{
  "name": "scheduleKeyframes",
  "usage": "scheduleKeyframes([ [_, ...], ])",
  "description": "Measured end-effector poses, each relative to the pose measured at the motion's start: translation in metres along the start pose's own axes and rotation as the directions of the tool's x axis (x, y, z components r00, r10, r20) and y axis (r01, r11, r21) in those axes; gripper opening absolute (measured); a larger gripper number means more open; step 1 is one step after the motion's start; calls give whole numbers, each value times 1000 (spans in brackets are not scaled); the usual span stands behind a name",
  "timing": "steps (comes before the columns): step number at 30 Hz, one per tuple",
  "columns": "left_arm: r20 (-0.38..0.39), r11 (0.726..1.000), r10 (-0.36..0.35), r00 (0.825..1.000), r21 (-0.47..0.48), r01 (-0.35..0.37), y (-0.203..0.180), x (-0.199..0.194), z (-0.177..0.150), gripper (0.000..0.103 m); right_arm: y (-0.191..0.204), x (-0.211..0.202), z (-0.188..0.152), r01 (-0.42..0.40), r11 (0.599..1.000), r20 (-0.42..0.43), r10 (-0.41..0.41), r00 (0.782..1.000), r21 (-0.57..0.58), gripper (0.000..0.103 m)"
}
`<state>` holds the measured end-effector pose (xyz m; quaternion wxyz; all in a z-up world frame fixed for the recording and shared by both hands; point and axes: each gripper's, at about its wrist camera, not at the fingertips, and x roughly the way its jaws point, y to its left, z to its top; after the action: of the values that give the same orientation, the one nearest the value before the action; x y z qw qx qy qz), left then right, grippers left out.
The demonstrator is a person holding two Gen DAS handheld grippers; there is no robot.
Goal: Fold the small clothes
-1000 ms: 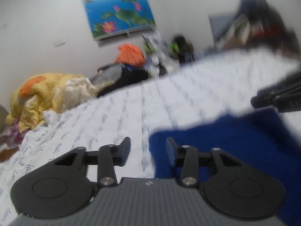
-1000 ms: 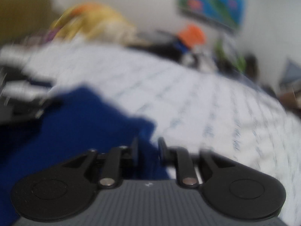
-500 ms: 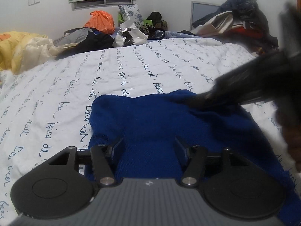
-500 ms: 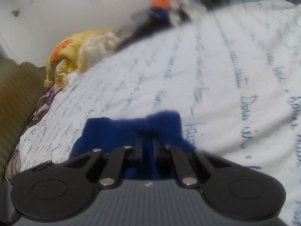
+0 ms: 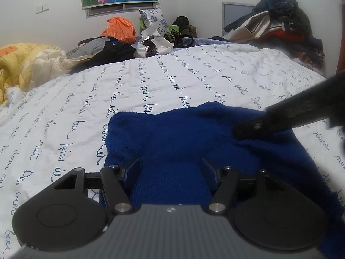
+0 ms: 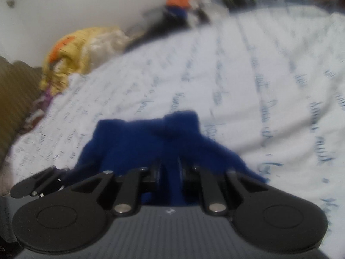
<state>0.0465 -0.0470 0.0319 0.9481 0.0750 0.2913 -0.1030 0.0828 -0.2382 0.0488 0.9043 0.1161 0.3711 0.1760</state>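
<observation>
Blurring right view; blue garment (image 6: 151, 138) partly hidden

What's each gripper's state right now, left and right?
Left gripper: open, fingers apart over the blue garment, gripping nothing.
Right gripper: shut on a fold of the blue garment.

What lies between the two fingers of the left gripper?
In the left wrist view, the blue garment fills the gap of the open left gripper; neither finger presses it.
</observation>
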Motion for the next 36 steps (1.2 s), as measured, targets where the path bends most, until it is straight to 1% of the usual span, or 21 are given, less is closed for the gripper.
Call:
scheduleKeyframes([
  [2,2,1000,1,1000,0,-1,1,0,0,66,9,-8,-11,-11,999,32,13,999,-46,19],
  [3,3,1000,5,1000,4,-5,1,1,0,67,9,5,-17,27,997,-11,-28,1000,-68,18],
  [4,5,1000,8,1000,13,-8,1,-1,0,67,4,6,-24,14,996,33,-11,999,-85,18],
  [5,10,1000,12,1000,15,-12,2,-6,0,67,-1,3,-24,3,998,28,-2,1000,-57,18],
  [7,25,999,-1,1000,-39,2,14,-29,-4,69,-12,-19,-21,-33,997,35,30,999,73,20],
  [9,52,995,-26,998,-92,31,27,-62,-14,88,-23,-47,-24,-90,990,90,81,993,111,20],
  [10,83,994,-30,996,-107,39,32,-79,-21,102,-31,-58,-24,-107,985,107,93,990,135,20],
  [11,107,992,-37,994,-115,49,36,-94,-28,103,-40,-65,-24,-111,980,106,94,990,166,20],
  [12,104,991,-45,994,-119,58,39,-105,-35,103,-49,-66,-21,-116,973,93,98,991,200,20],
  [15,73,989,-39,997,-143,49,41,-123,-53,102,-65,-54,-14,-137,953,30,134,991,270,21],
  [18,17,981,-25,1000,-193,28,42,-126,-66,102,-69,-29,-9,-150,934,-29,168,985,323,21],
  [20,-10,976,-26,1000,-215,23,43,-126,-70,102,-67,-13,-8,-123,940,-66,152,986,318,20],
  [21,-18,978,-27,999,-209,22,43,-125,-72,102,-64,-8,-8,-86,951,-86,117,989,297,20],
  [25,-17,987,-18,1000,-163,14,42,-133,-75,102,-55,-21,-5,-59,965,-47,73,996,257,22],
  [26,-19,986,-27,999,-164,24,44,-134,-75,102,-54,-28,-5,-59,967,-29,68,997,249,26],
  [27,-22,985,-33,999,-167,29,45,-134,-76,102,-56,-32,-4,-53,967,-22,60,998,249,36],
  [28,-27,985,-37,999,-170,32,45,-133,-77,102,-60,-35,-3,-47,967,-19,53,998,251,50],
  [29,-32,985,-41,999,-172,35,45,-132,-78,102,-61,-36,-4,-42,968,-22,49,999,246,59],
  [34,-52,984,-51,997,-171,42,38,-126,-80,102,-66,-16,-8,-49,965,-88,74,993,257,57],
  [35,-50,985,-51,997,-164,42,37,-127,-79,102,-63,-15,-9,-57,969,-69,76,995,241,46],
  [36,-49,987,-49,998,-158,41,36,-127,-78,102,-59,-14,-9,-58,975,-67,74,995,216,26],
])
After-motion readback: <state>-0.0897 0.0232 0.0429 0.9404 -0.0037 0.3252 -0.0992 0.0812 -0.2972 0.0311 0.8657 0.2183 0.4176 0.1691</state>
